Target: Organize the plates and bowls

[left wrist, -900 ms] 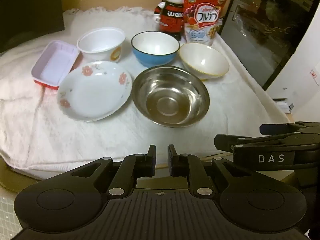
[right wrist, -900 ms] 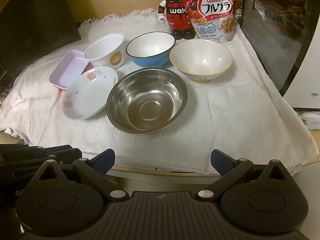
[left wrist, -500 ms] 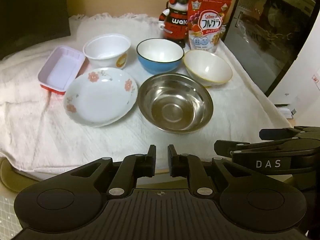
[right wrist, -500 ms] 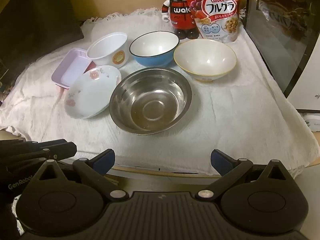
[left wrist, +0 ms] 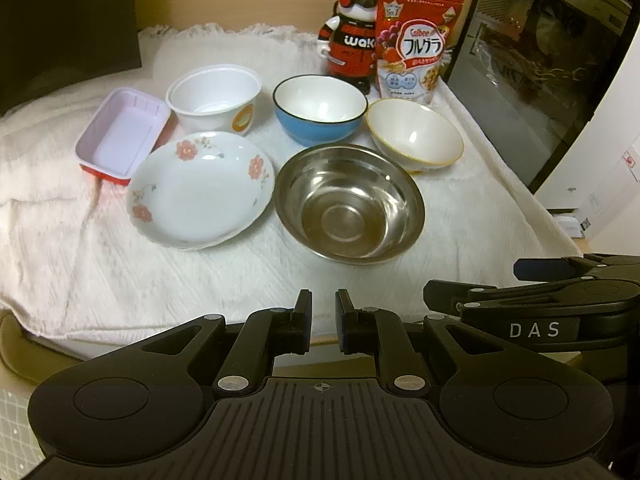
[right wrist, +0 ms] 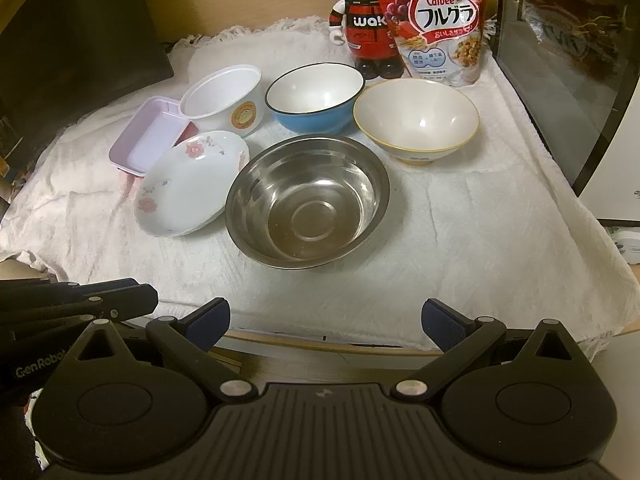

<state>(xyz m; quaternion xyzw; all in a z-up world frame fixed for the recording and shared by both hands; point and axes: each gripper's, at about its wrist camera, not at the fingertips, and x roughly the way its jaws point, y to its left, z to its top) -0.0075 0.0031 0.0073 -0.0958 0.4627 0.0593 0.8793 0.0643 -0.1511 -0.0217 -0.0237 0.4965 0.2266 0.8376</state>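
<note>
**Nothing stacked yet: dishes sit apart, both grippers empty**

Ahead of both sets of fingers, the steel bowl (right wrist: 307, 202), flowered plate (left wrist: 201, 189), blue bowl (left wrist: 320, 109), cream bowl (right wrist: 416, 120), white cup (left wrist: 214, 97) and pink tray (left wrist: 122, 134) lie separately on the towel-covered desk (right wrist: 460, 240). The left gripper (left wrist: 321, 322) is nearly closed and empty; the right gripper (right wrist: 325, 322) is spread wide and empty. Only the right view shows the cream bowl's foot.

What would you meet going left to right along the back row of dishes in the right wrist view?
Pink rectangular plastic tray → white plastic cup-bowl → blue bowl with white inside → cream bowl with yellow rim.
</note>
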